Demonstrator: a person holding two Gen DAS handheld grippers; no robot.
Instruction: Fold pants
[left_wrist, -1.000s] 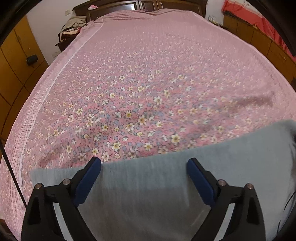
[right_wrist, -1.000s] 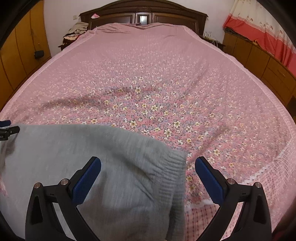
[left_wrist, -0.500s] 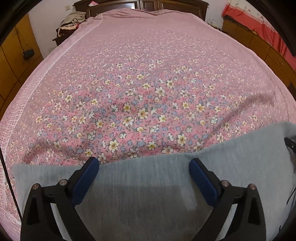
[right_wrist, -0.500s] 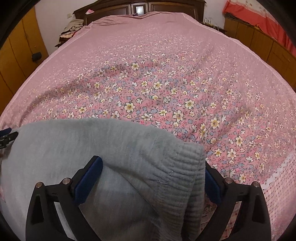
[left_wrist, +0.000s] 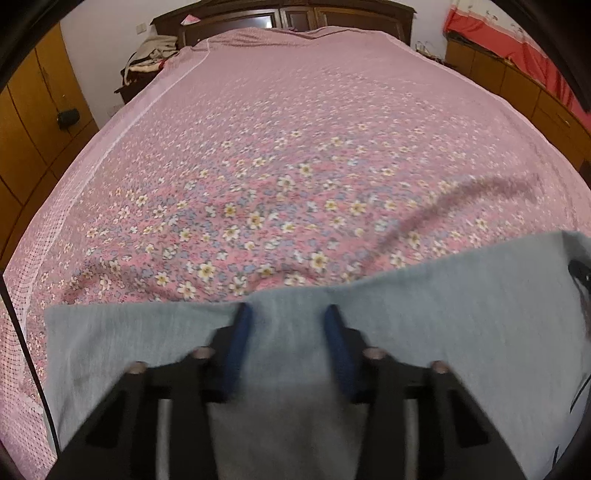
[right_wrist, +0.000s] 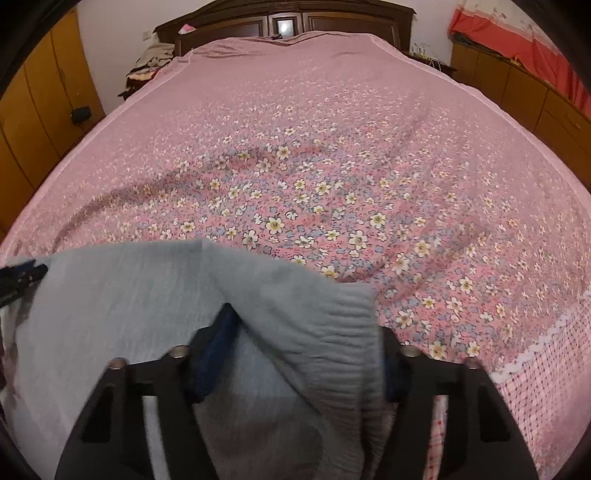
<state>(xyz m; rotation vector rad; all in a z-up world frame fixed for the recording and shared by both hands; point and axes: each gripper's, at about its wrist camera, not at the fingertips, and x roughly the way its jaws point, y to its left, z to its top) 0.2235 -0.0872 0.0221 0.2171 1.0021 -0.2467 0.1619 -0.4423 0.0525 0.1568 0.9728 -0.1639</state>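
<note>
Grey pants (left_wrist: 461, 314) lie across the near edge of the floral pink bedspread (left_wrist: 295, 147). My left gripper (left_wrist: 286, 314) is closing its jaws on the pants' far edge, and a raised fold of grey cloth is pinched between the blue pads (left_wrist: 240, 332). In the right wrist view the pants (right_wrist: 122, 295) end in a ribbed waistband (right_wrist: 343, 350). My right gripper (right_wrist: 306, 328) is closing around that end. Cloth tents up over its left pad (right_wrist: 221, 332), and the waistband hides the right pad.
The bed runs back to a dark wooden headboard (left_wrist: 288, 14). Orange-brown wardrobes (left_wrist: 22, 129) stand on the left and low cabinets (left_wrist: 517, 85) under a red curtain (left_wrist: 498, 33) on the right. A heap of clothes (left_wrist: 147, 55) lies beside the headboard.
Both grippers stood wide open over the pants and have now drawn their jaws in on the cloth. The fabric has bunched up between the pads.
</note>
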